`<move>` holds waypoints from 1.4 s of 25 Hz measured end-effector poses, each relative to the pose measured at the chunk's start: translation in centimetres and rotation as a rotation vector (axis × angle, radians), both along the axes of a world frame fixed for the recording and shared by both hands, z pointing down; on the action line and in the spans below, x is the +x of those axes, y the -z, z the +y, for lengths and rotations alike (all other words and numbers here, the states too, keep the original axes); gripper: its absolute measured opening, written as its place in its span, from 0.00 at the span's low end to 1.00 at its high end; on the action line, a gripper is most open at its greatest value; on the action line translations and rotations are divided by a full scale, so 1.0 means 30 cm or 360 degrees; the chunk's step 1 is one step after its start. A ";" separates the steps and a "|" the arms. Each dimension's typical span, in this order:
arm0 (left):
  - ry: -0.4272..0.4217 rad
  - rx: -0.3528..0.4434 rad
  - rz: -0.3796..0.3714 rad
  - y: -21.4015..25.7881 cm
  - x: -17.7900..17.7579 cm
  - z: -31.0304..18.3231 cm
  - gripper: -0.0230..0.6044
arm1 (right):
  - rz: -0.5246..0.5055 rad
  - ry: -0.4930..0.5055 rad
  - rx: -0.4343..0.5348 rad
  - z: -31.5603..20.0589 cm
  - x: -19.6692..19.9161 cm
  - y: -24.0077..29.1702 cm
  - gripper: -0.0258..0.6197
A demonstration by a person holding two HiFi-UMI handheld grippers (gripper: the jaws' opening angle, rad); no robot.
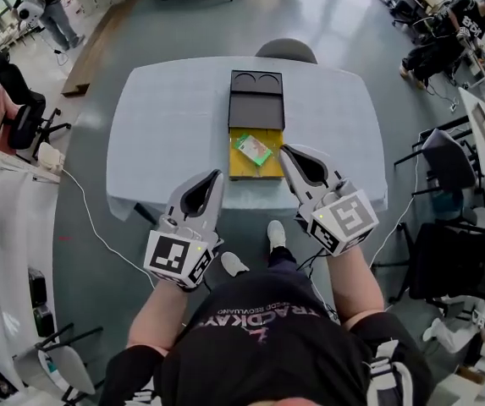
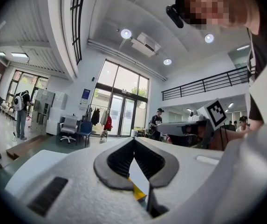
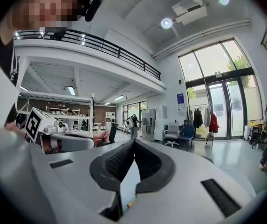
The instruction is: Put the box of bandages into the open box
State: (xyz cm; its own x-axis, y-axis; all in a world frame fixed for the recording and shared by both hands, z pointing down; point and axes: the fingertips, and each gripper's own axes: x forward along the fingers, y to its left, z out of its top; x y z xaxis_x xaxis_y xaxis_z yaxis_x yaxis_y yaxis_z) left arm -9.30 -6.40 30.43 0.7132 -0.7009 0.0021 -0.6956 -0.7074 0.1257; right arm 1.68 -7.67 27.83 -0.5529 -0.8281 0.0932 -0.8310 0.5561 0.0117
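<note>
On the white table (image 1: 166, 117) lies an open box (image 1: 240, 166) with a yellow inside; its black lid (image 1: 256, 100) is folded back behind it. The green box of bandages (image 1: 253, 149) lies inside the yellow part. My left gripper (image 1: 218, 174) hovers at the table's near edge, left of the box, jaws shut and empty. My right gripper (image 1: 283, 150) is at the box's right near corner, also shut with nothing held. In the left gripper view the fingertips (image 2: 133, 139) meet, and in the right gripper view the fingertips (image 3: 133, 141) meet as well.
A grey chair (image 1: 286, 51) stands at the table's far side. Black office chairs (image 1: 449, 163) and people (image 1: 445, 32) are to the right, another chair (image 1: 24, 117) and a person to the left. A white cable (image 1: 90, 218) runs over the floor.
</note>
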 end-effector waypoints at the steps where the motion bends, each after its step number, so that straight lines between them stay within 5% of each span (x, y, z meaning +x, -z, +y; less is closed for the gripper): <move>1: -0.0005 -0.0004 0.0005 0.002 0.004 0.006 0.06 | 0.0001 -0.0005 0.0004 0.015 0.002 0.005 0.06; 12: -0.0017 -0.0028 -0.0007 -0.010 0.132 0.075 0.06 | -0.0032 -0.0020 -0.0030 0.106 0.123 -0.018 0.06; 25: 0.0088 -0.0047 -0.0056 -0.008 0.339 0.166 0.06 | -0.0050 0.0147 -0.0080 0.178 0.290 -0.037 0.06; 35: 0.0164 -0.0058 -0.0078 -0.019 0.393 0.202 0.06 | -0.0048 0.0244 -0.0100 0.204 0.327 -0.065 0.06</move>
